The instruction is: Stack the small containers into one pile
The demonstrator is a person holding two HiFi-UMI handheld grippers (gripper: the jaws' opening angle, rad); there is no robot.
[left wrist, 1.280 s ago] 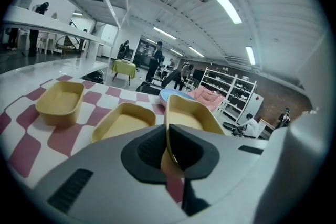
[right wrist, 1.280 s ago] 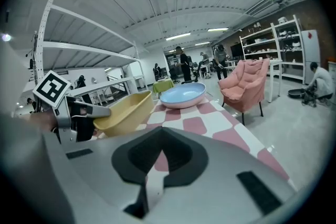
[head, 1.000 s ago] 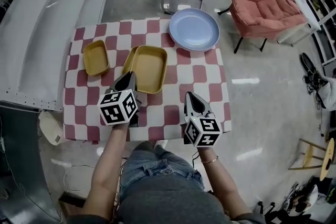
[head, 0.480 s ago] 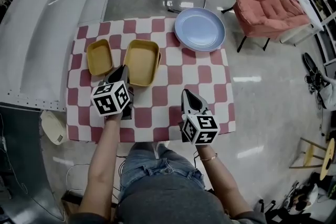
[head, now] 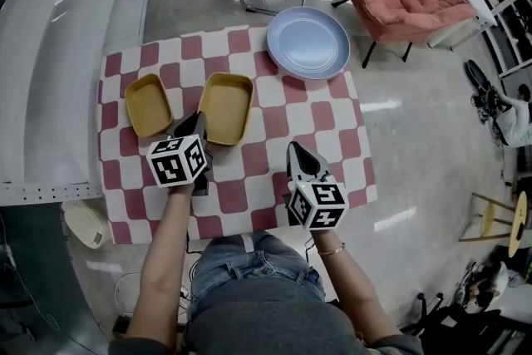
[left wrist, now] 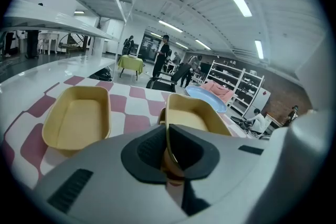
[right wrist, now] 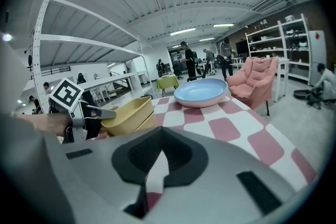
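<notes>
Yellow container point(head: 226, 104) rim pinched by left tongs point(head: 198, 120); right tongs point(head: 293, 148) closed, empty.

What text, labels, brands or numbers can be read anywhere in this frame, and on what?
No readable text in any view.
Marker cubes: black-and-white square patterns only, no letters or digits.
Yellow containers, blue plate, checked tablecloth: unmarked.
Background shelves: too small to read anything.
</notes>
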